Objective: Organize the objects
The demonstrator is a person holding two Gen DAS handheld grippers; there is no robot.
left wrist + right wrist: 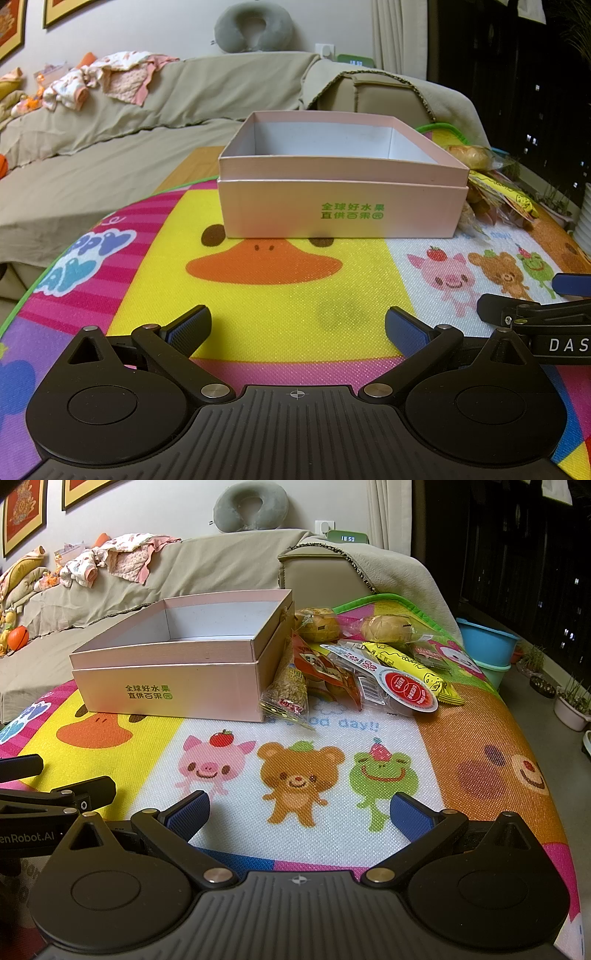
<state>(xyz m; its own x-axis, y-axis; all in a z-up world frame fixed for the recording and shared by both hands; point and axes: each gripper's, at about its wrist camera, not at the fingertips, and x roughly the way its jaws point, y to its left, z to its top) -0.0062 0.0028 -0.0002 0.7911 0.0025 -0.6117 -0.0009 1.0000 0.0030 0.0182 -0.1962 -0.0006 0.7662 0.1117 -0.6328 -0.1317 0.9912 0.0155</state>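
Low in each frame, the left gripper [297,326] and right gripper [299,810] are hovering over the cartoon mat [332,827], jaws spread wide and holding nothing. "DAS" is showing on the neighbouring tool at the left view's right edge; "enRobot.AI" at the right view's left. Mid-frame, the open pink box [341,210], printed with green Chinese characters, is sitting on the mat. Only the right view is revealing the snack packets [369,664] just beside it and, top centre, a clock [347,538] reading 18:50.

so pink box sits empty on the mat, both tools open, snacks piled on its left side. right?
Not quite: the snacks lie on the right side of the pink box, as the right wrist view shows. The rest holds: the box is empty on the mat, left tool and right tool open.
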